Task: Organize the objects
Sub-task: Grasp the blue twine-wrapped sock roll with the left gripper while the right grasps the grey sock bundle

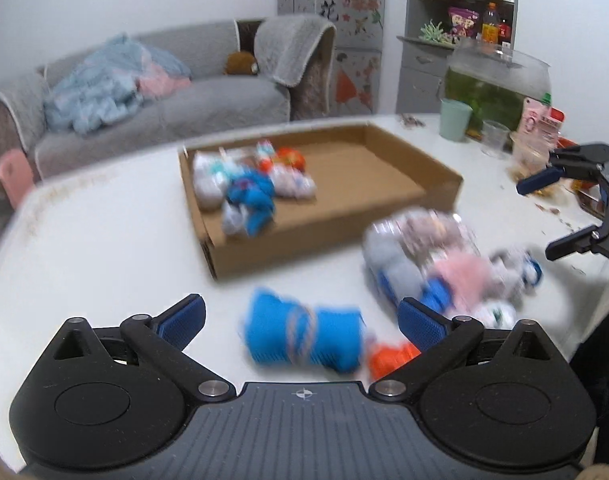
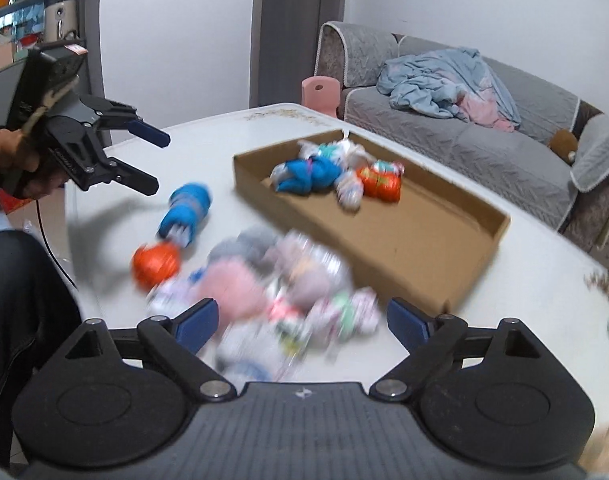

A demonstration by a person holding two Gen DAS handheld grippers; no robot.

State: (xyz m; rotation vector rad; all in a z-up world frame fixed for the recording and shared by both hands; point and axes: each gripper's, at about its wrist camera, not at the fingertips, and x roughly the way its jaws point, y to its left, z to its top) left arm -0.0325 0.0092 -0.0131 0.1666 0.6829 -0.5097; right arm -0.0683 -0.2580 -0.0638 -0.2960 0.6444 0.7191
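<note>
A shallow cardboard box point(image 1: 408, 196) point(image 2: 456, 240) lies on the white table and holds several rolled sock bundles point(image 1: 248, 184) point(image 2: 328, 172). A blue bundle point(image 1: 304, 334) point(image 2: 186, 210) and an orange one point(image 1: 388, 358) point(image 2: 156, 262) lie loose on the table. A blurred pile of pink, grey and white bundles point(image 1: 444, 264) point(image 2: 280, 296) lies beside the box. My left gripper point(image 1: 302, 322) point(image 2: 154, 164) is open and empty, just before the blue bundle. My right gripper point(image 2: 302, 324) point(image 1: 540, 216) is open and empty, over the pile.
A fish tank point(image 1: 496, 84), a green cup point(image 1: 455, 119), a clear cup point(image 1: 494, 138) and snack packs point(image 1: 540, 128) stand at the table's far side. A grey sofa point(image 1: 164, 108) point(image 2: 476, 128) and a pink stool point(image 2: 320, 94) stand beyond the table.
</note>
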